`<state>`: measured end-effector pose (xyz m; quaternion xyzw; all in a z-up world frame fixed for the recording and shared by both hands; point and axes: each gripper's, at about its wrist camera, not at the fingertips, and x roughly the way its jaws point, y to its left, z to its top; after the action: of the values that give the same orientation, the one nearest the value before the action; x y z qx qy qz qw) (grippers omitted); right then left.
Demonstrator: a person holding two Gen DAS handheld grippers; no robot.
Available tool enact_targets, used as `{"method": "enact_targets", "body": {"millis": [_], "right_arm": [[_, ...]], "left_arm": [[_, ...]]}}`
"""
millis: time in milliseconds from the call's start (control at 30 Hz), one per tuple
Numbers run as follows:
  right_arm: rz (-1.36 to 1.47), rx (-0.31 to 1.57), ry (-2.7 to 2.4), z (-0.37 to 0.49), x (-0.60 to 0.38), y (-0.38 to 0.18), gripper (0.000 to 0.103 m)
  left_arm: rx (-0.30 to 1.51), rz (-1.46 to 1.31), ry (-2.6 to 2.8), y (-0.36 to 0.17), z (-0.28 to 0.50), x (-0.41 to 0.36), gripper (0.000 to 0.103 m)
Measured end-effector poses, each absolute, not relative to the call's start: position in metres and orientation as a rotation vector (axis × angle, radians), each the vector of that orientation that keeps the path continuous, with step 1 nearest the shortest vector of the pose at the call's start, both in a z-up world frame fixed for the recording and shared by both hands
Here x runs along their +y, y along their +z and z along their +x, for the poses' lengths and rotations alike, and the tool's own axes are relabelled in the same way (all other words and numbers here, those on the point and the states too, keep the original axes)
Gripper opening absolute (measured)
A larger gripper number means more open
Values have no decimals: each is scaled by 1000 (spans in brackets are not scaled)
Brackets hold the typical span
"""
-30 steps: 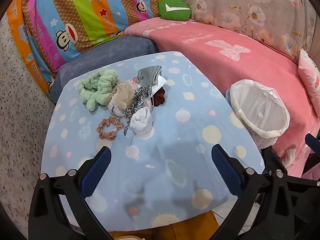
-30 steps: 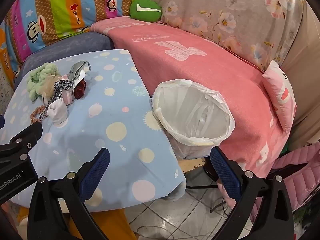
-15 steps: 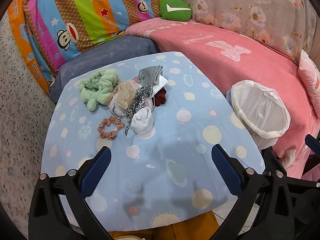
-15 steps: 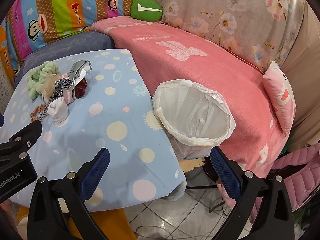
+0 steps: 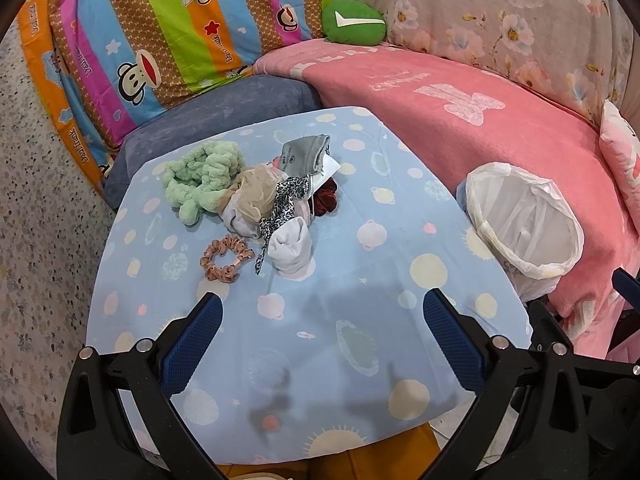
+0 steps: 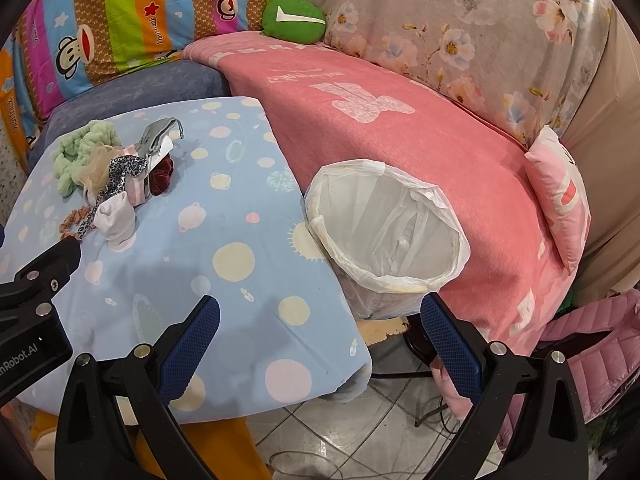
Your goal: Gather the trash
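A pile of small cloth items lies at the far left of the blue dotted table: a green fluffy piece, a grey sock, a leopard-print strip, a white sock, a dark red scrunchie and a pink scrunchie. The pile also shows in the right wrist view. A bin lined with a white bag stands at the table's right edge, also in the left wrist view. My left gripper is open and empty above the near table. My right gripper is open and empty near the bin.
A pink blanket covers the sofa behind the bin, with a green cushion and a striped monkey-print cover at the back. Tiled floor with cables lies below the table's right corner. A pink jacket sits at right.
Both views have shifted very slightly; the pile and bin sit almost where they were. Both grippers stay open and empty.
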<state>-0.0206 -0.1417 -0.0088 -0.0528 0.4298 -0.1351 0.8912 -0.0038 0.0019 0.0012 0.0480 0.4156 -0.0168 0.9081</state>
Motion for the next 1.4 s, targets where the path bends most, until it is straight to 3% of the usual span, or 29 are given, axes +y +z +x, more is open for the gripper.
{"method": "enact_targets", "body": {"millis": [1400], "right_arm": [[-130, 890, -294, -19, -140, -7, 96]], "left_arm": [[870, 85, -27, 0, -4, 8, 96]]}}
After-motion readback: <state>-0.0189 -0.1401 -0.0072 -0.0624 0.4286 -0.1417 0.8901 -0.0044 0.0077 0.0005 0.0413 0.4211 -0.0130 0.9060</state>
